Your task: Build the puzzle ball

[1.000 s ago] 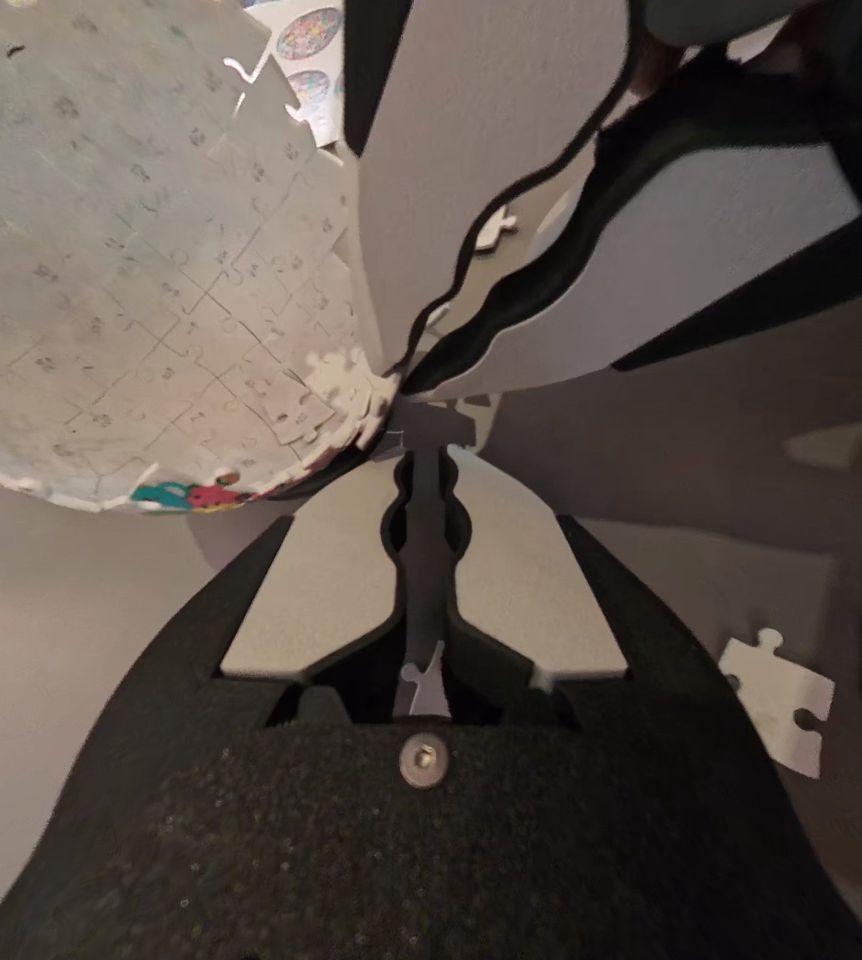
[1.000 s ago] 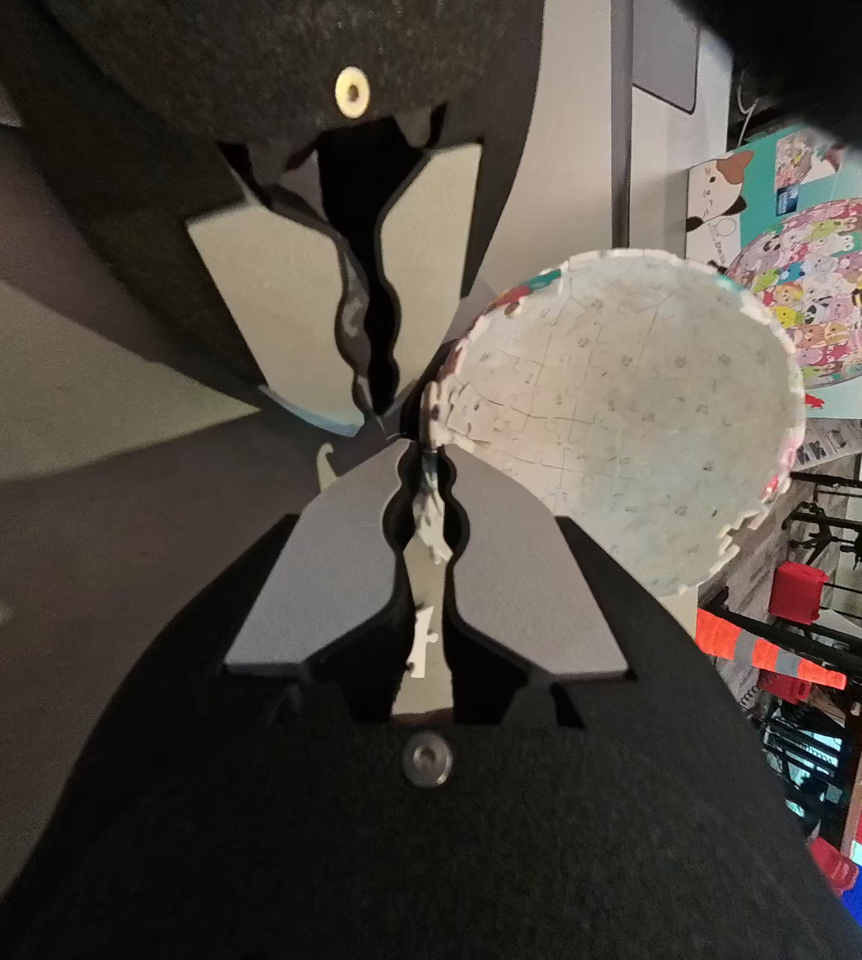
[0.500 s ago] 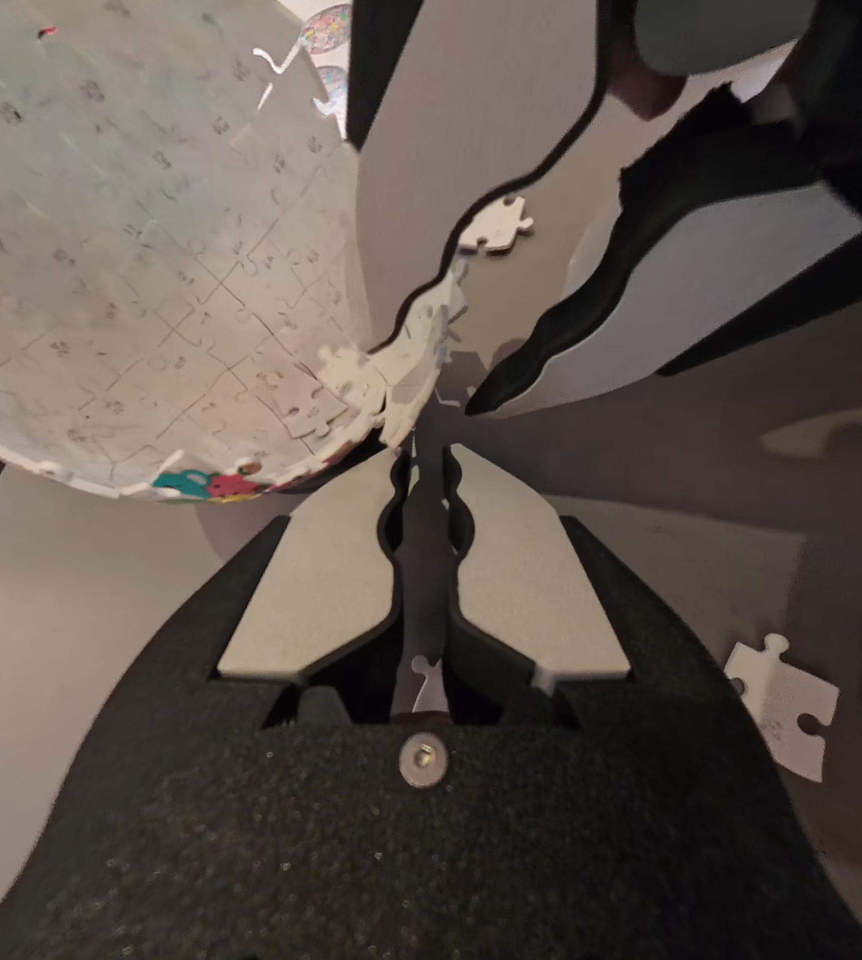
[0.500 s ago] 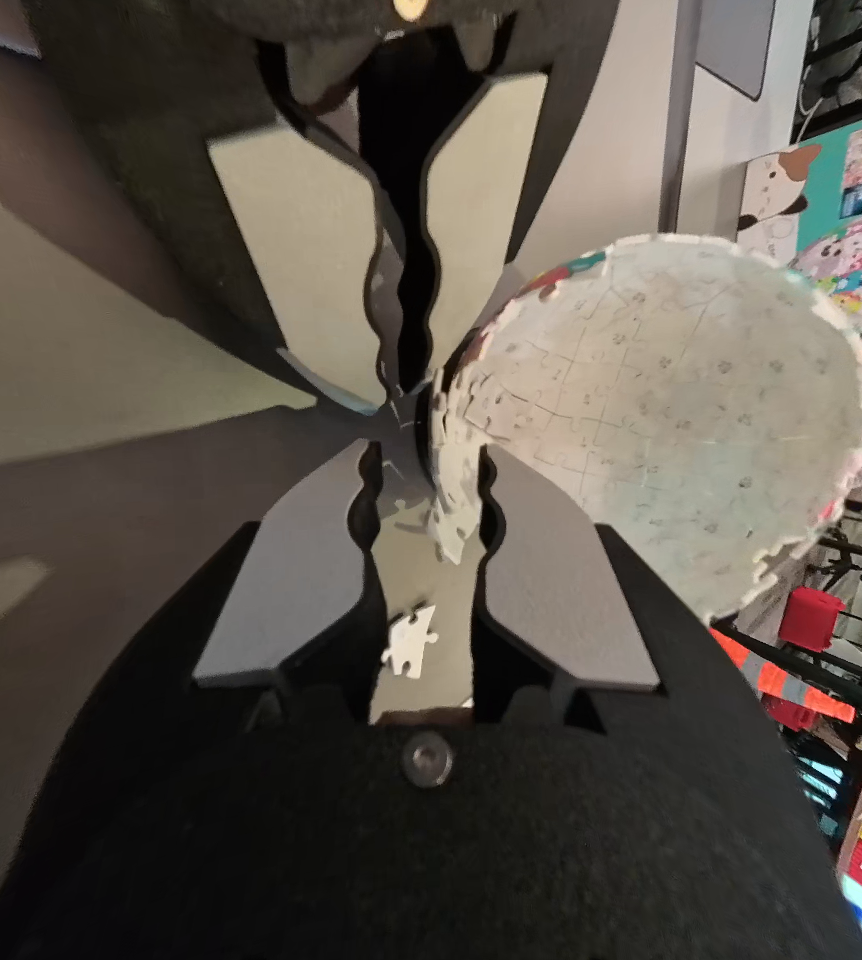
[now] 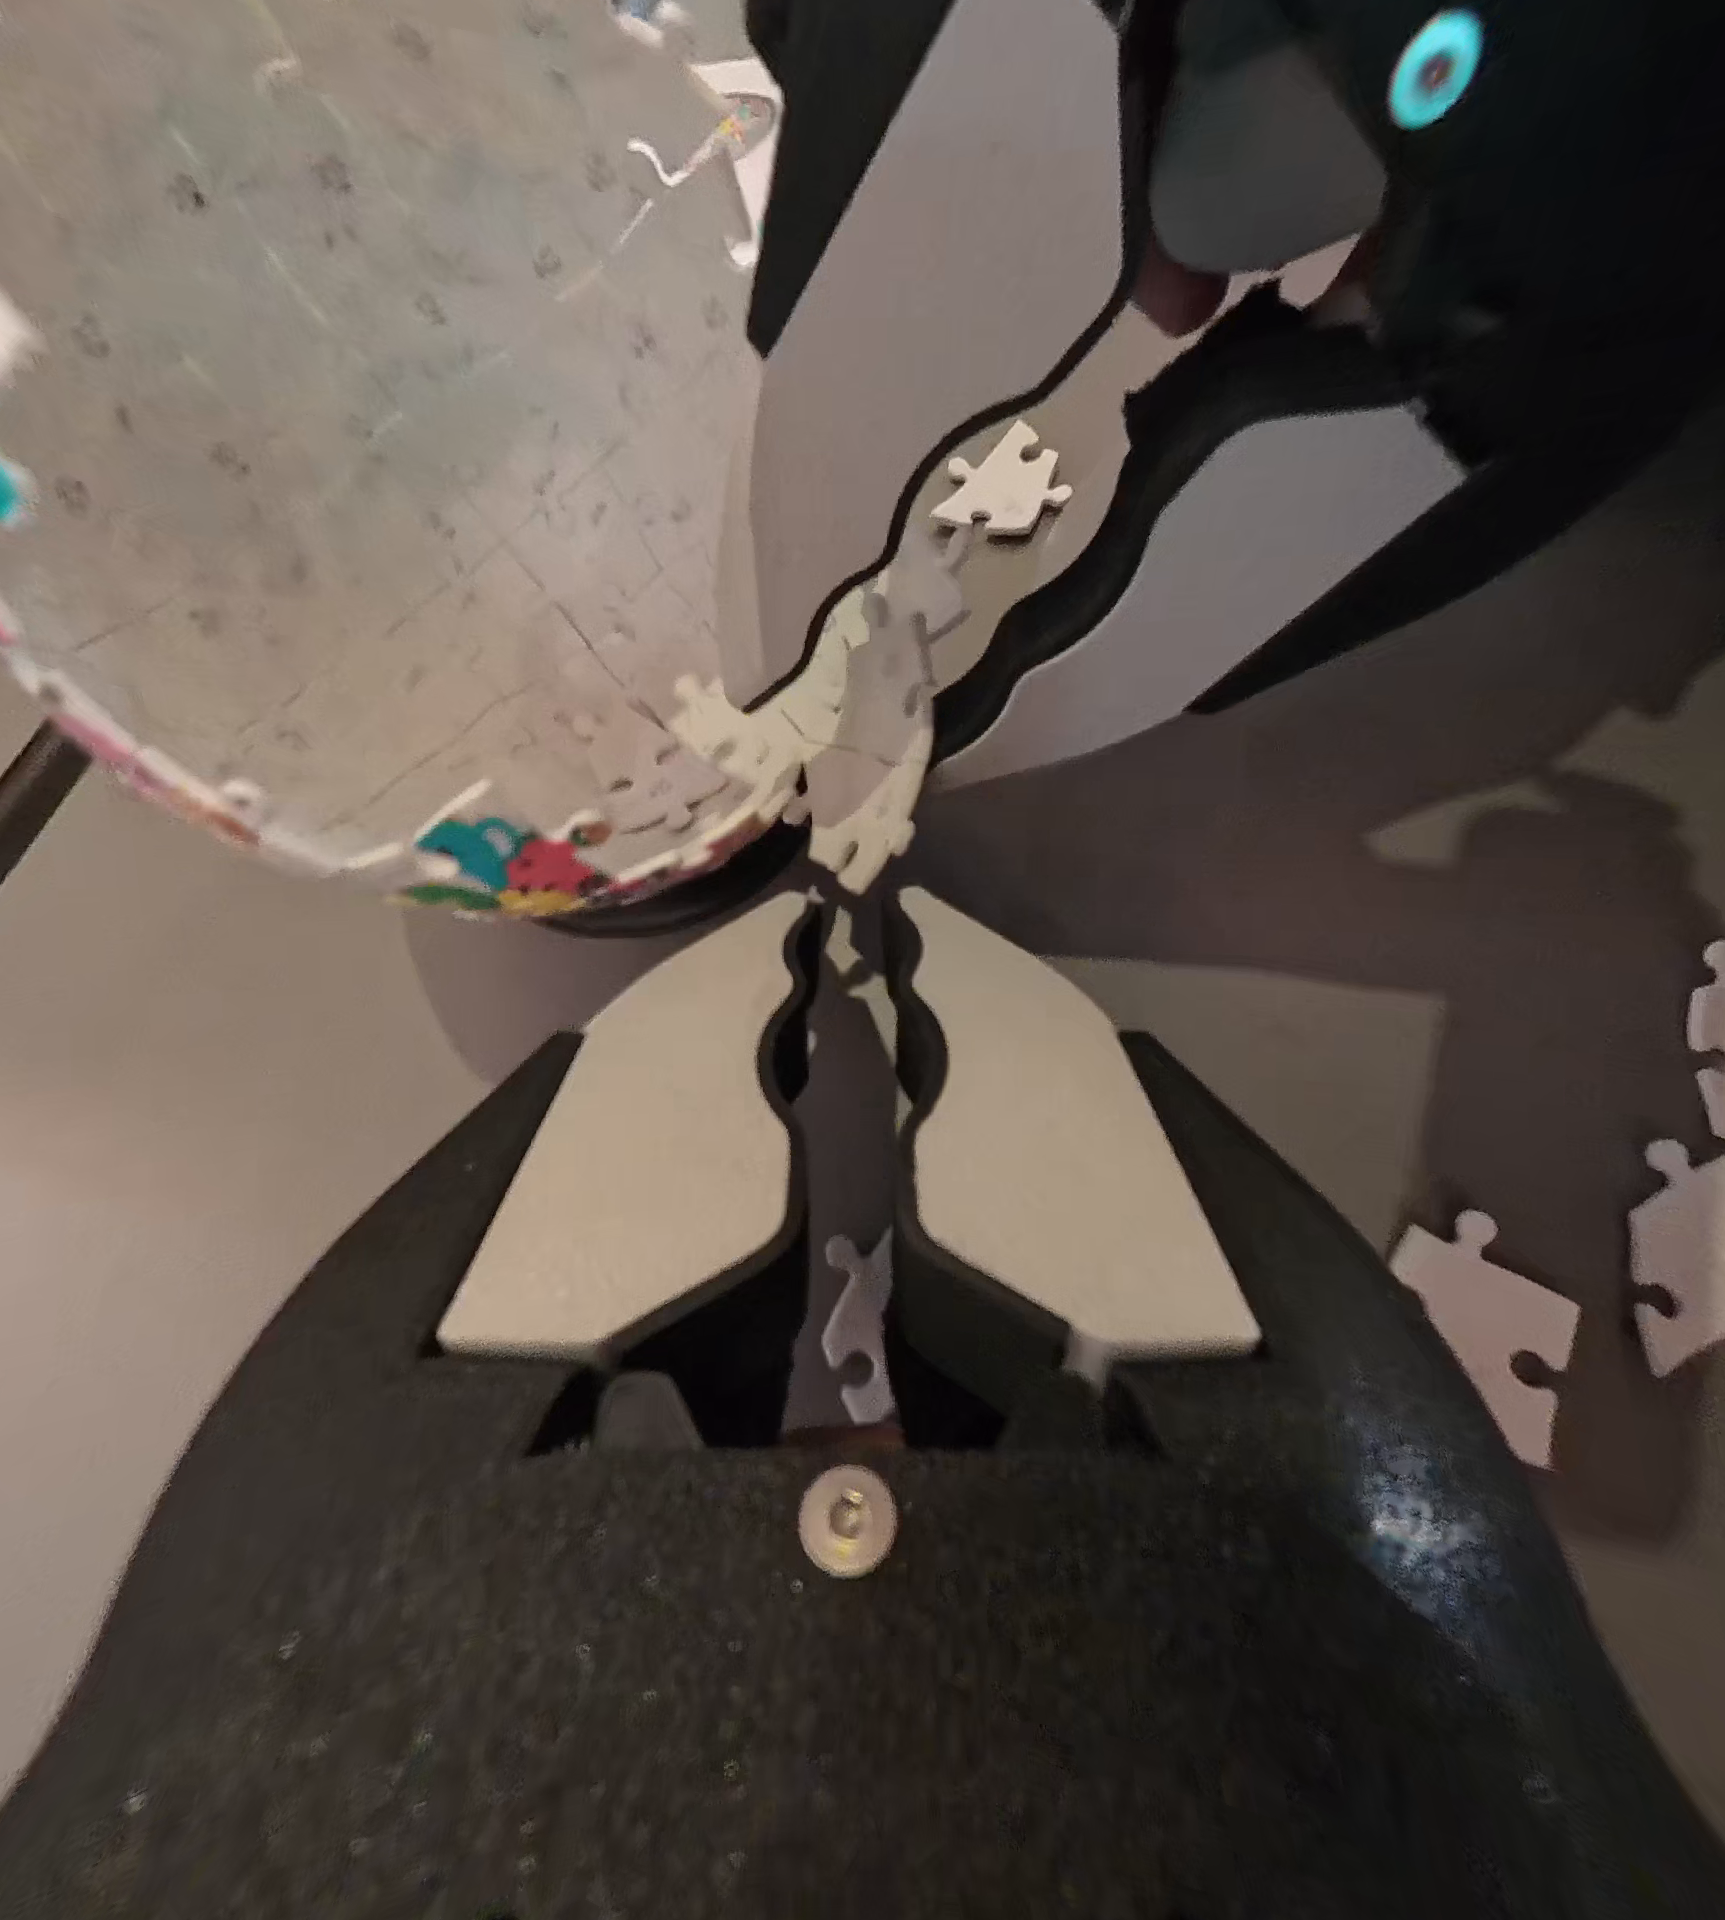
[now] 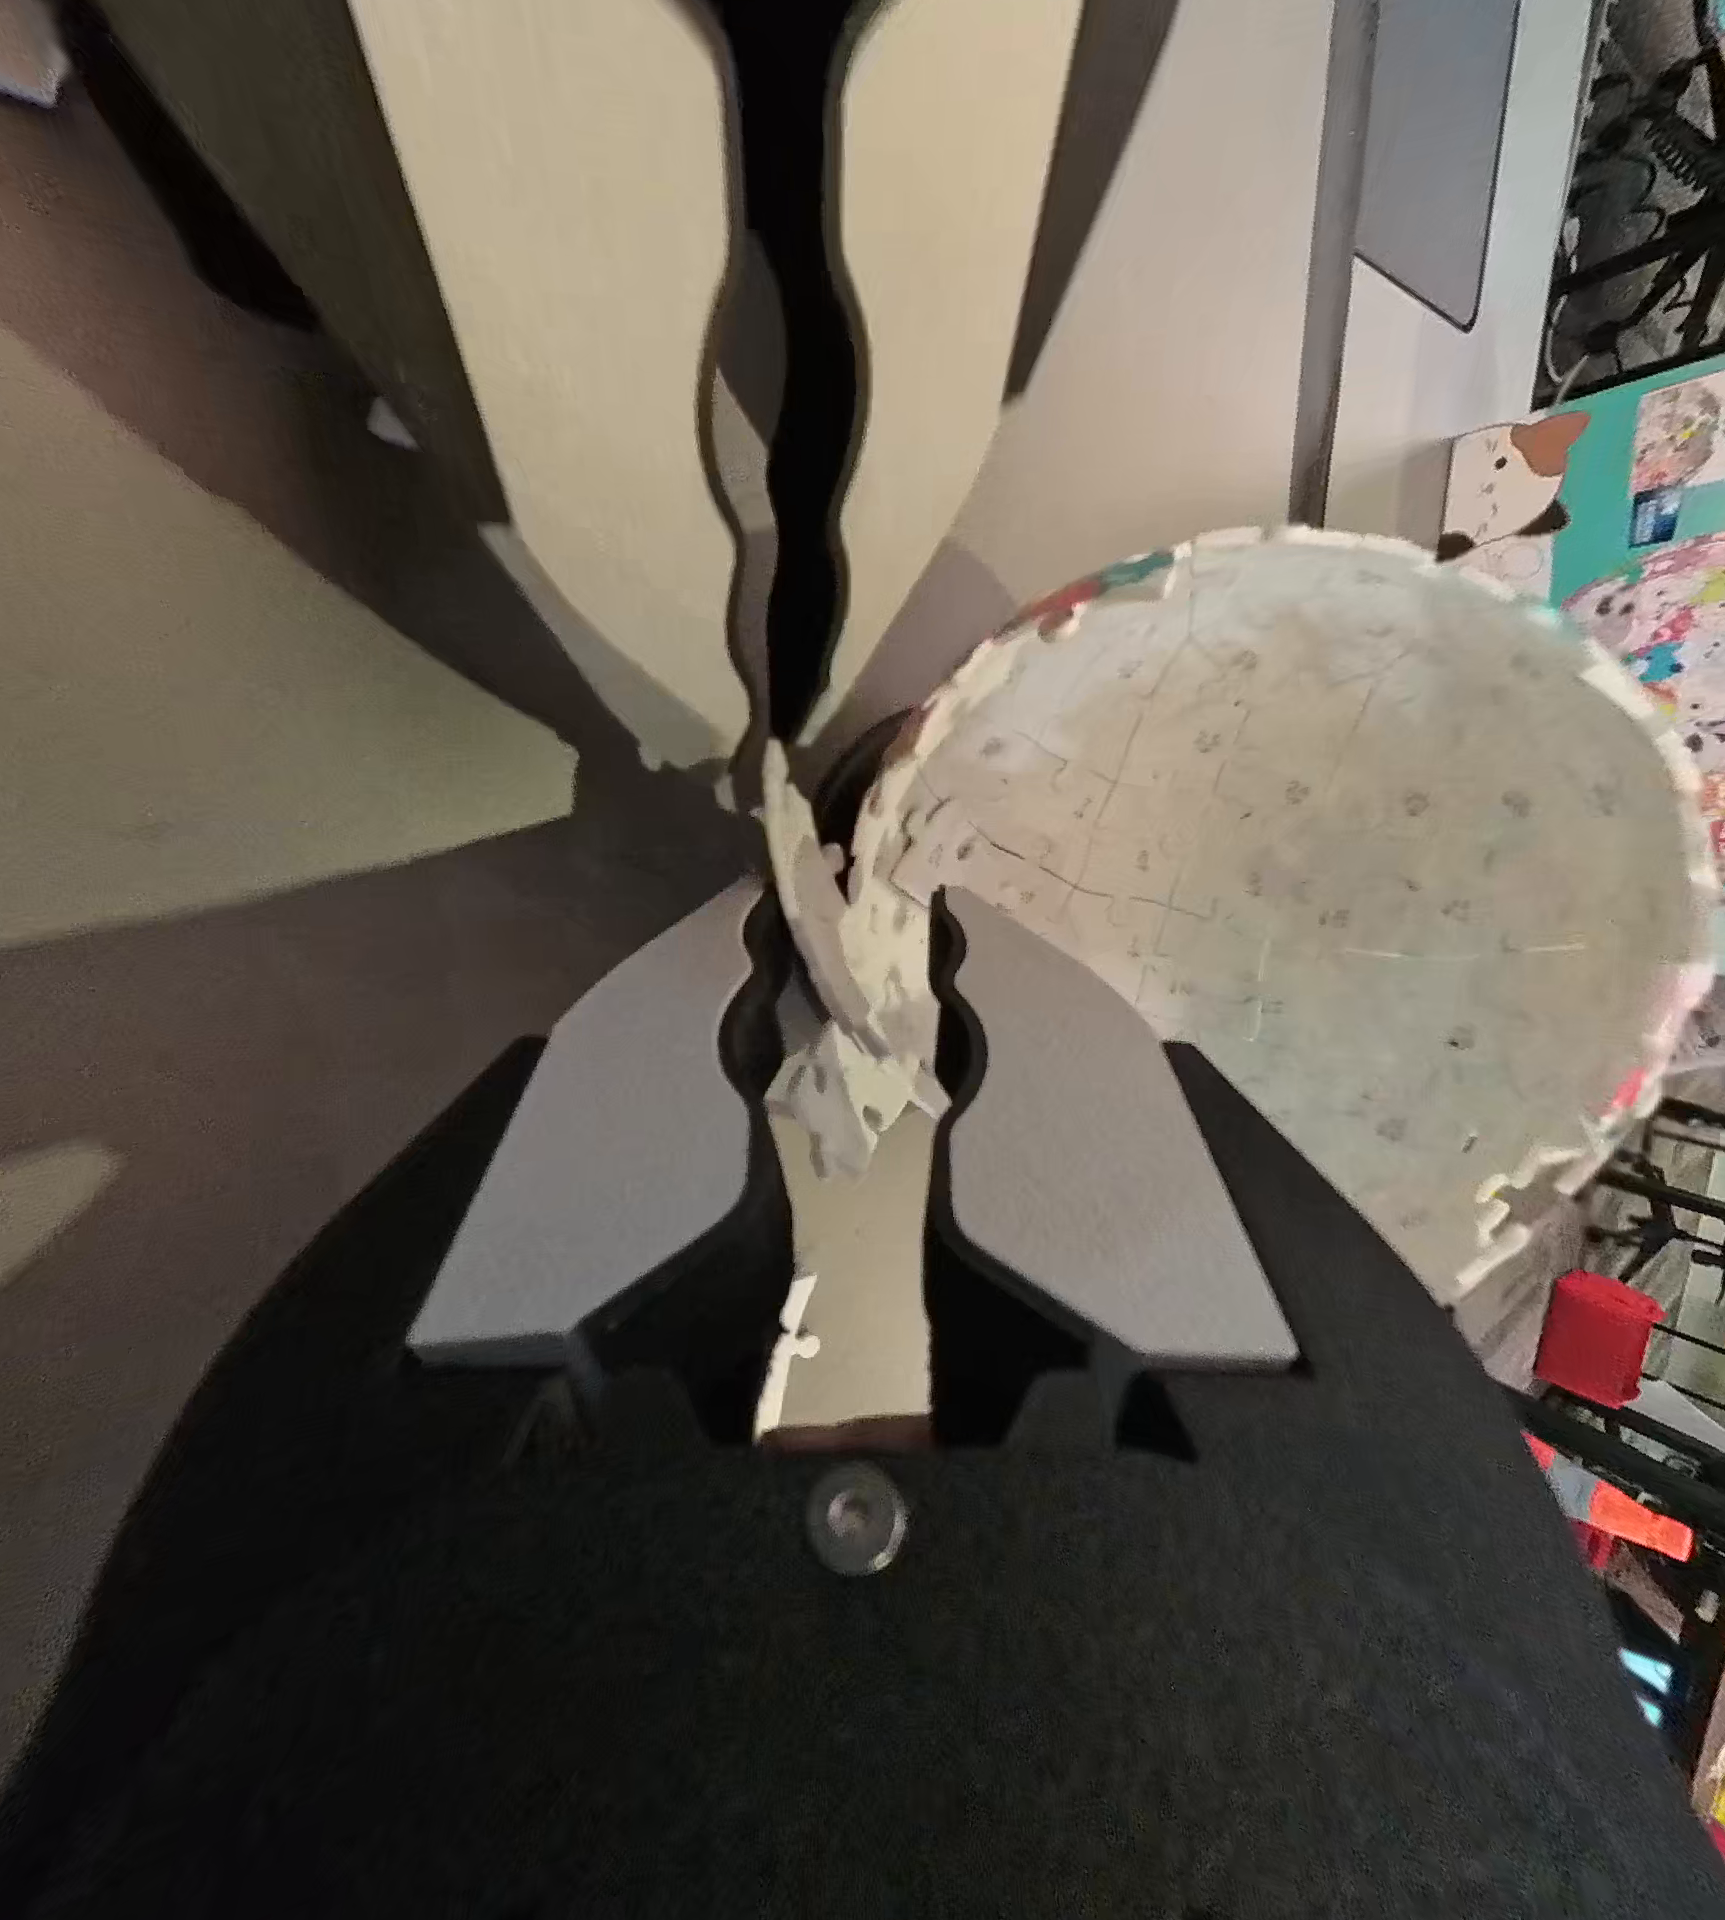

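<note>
Upper left of the left wrist view: the half-built puzzle ball (image 5: 318, 436) hangs above the tabletop (image 5: 162, 1091).

At mid-frame the left tool (image 5: 853, 914) is nearly closed on the ball's lower rim, though blur hides the exact contact. Opposite it, the right tool (image 6: 842, 935) stands parted around a loose strip of joined pieces (image 6: 837, 997) at that rim, apparently not clamping it. Toward the lower right of the left view, spare puzzle pieces (image 5: 1710, 1247) lie on the tabletop.
</note>
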### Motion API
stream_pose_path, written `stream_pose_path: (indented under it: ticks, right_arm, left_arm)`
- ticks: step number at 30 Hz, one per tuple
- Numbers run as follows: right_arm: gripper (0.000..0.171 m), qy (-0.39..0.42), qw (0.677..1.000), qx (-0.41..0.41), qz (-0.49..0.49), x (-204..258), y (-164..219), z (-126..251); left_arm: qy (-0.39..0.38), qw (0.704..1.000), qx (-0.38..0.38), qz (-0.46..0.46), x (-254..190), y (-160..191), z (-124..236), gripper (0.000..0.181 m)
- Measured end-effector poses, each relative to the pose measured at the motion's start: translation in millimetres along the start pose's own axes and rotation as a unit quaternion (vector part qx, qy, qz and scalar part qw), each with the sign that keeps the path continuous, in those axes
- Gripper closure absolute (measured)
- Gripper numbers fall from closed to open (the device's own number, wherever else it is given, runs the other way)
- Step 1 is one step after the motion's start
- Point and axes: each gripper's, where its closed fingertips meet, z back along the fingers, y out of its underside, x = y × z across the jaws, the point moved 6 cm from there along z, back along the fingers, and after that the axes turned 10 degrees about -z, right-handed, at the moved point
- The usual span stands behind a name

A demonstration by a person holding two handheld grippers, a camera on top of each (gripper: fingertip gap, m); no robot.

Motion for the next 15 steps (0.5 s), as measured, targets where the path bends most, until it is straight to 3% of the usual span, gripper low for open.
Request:
stream_pose_path:
  ticks: [7, 15]
  right_arm:
    - [0.147, 0.017, 0.998, 0.022, -0.049, 0, -4, -4]
    - [0.166, 0.055, 0.998, -0.008, -0.028, 10, -6, 3]
  left_arm:
    - [0.0, 0.995, -0.054, 0.089, 18, 16, 35, 0.17]
    - [0.031, 0.99, -0.067, 0.121, 19, 19, 41, 0.168]
